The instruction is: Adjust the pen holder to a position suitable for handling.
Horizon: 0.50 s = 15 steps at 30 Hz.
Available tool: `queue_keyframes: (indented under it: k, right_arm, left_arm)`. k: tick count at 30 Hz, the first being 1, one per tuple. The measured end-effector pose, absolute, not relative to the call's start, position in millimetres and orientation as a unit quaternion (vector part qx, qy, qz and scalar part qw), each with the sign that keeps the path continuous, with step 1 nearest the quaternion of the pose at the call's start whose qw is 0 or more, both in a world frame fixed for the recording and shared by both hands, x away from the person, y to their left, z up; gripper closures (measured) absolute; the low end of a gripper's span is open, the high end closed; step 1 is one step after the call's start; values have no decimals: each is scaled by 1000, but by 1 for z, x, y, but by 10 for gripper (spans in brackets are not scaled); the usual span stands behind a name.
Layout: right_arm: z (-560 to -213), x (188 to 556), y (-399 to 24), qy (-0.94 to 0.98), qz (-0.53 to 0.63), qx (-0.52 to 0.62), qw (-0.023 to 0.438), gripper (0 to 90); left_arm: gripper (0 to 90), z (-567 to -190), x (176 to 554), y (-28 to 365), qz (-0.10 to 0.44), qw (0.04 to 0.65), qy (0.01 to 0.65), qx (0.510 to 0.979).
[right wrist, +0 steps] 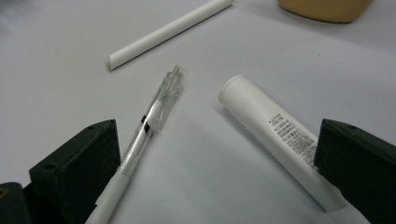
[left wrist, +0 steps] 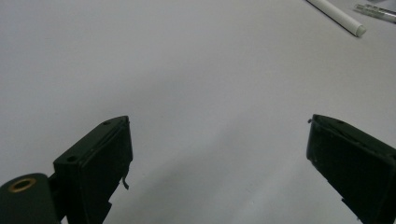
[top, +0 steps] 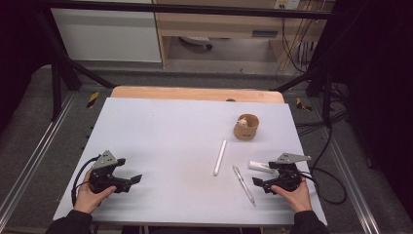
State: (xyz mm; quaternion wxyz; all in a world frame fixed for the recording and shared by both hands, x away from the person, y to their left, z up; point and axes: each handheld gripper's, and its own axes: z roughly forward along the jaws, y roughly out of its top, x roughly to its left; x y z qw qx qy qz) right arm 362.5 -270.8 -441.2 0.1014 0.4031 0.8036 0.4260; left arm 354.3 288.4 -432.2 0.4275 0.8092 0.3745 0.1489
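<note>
A clear-barrelled pen lies flat on the pale grey table near its front right, and in the right gripper view we see this same pen running up between the two black jaws, close to the left one, with nothing pressing on it. Just beside it lies a white tube with small print, its far end reaching the right jaw; from above the tube sits right next to the right gripper. That gripper's jaws stand wide apart and hold nothing. A little further out lies a long white stick, and beyond it, toward the table's far right, stands a small round wooden cup with something pale inside that we cannot make out. Well apart, at the front left, the left gripper rests low over bare table, its jaws also spread wide and empty. We judge the work barely begun: the pen, tube and stick all lie loose outside the cup, nothing is lifted, and every pick-up remains to be done.
</note>
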Motion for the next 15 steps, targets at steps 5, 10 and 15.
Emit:
queue_keyframes:
  k: [5,10,15]
  right_arm:
    - [-440,362,-271,802,427,405,101,10]
    - [-438,363,-271,802,428,404,104,9]
    - [-435,363,-267,800,431,404,104,7]
  left_arm:
    - [70,-432,354,289,149,428,375,809]
    - [71,-433,354,288,151,425,373,811]
    - [71,-433,354,288,151,425,374,810]
